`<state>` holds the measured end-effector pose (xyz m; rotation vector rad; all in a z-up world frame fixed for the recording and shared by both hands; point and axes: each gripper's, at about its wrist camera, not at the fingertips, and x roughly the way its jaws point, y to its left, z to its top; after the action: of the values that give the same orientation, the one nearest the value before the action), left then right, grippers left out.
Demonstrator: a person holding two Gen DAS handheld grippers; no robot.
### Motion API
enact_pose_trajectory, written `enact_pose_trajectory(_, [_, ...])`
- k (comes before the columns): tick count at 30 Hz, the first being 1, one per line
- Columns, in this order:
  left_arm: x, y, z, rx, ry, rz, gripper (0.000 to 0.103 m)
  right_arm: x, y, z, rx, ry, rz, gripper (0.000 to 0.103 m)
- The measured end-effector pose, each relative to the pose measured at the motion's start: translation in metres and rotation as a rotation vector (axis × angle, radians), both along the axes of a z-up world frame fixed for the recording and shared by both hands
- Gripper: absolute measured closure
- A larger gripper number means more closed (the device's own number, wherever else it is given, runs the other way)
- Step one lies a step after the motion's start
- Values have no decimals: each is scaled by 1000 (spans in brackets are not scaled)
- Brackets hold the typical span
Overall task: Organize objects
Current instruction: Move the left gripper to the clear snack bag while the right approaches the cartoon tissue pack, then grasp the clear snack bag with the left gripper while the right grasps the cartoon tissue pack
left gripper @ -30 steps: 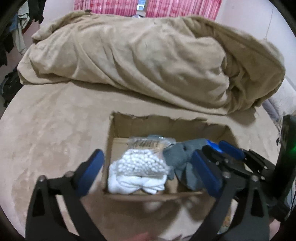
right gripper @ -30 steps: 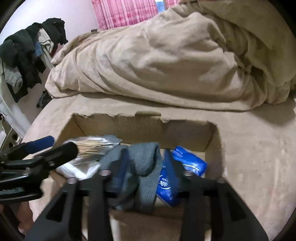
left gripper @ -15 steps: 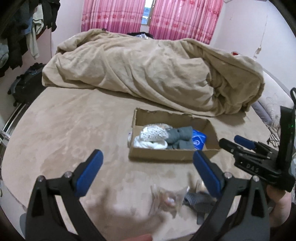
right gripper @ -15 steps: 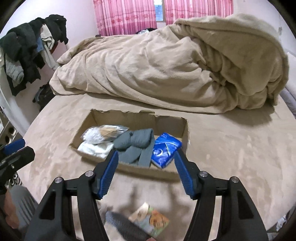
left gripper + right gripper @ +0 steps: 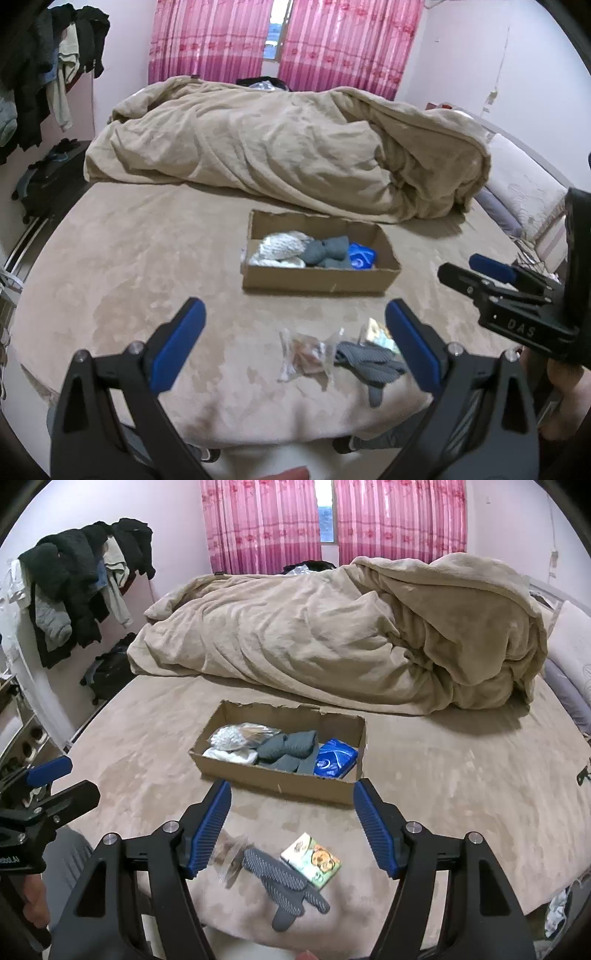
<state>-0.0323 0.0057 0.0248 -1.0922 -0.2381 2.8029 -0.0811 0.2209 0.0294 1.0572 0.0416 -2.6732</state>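
**Three loose items lie near the bed's front edge, both tongs empty above them**

The cardboard box [image 5: 280, 775] sits mid-bed, already holding a white bundle, a folded grey garment and a blue packet [image 5: 334, 762]. Still outside it, well short of its near wall, are a grey glove [image 5: 282, 886], a clear plastic packet [image 5: 304, 356] and a small printed packet [image 5: 310, 860].

The right tongs [image 5: 291, 825] have nothing between them and their jaws are opening; the left tongs [image 5: 295, 345] stand wide apart, also empty.

What the next pick likely turns on: seen from the right wrist, the glove lies just below and between the right tongs' tips, its long axis running diagonally from upper left (cuff) to lower right (fingers). The right hand looks the nearer one for it and for the printed packet beside it. The clear packet lies to the glove's left, more squarely under the left tongs.
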Motion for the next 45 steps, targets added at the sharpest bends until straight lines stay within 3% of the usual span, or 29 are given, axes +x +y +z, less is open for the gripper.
enact_pose_trajectory(7, [8, 13, -18, -11, -46, -27, 4, 23, 8, -3, -2, -8, -6, 27])
enact_pose_trajectory(14, [3, 29, -56, -61, -133, -46, 4, 28, 13, -39, 13, -68, -1, 22])
enact_pose_trajectory(19, [-8, 41, -94, -52, -217, -73, 4, 18, 15, -75, 14, -135, 1, 21])
enact_pose_trajectory(28, [-34, 49, -142, -59, -284, -80, 4, -10, 9, -122, 64, -193, 43, 21])
enact_pose_trajectory(35, [-52, 55, -160, -103, -298, -92, 4, -32, 11, -147, 52, -237, 42, 21])
enact_pose_trajectory(43, [-73, 51, -176, -102, -318, -82, 5, -54, 13, -170, 38, -282, 56, 22])
enact_pose_trajectory(45, [-75, 50, -179, -100, -321, -85, 15, -56, 11, -173, 31, -284, 64, 27])
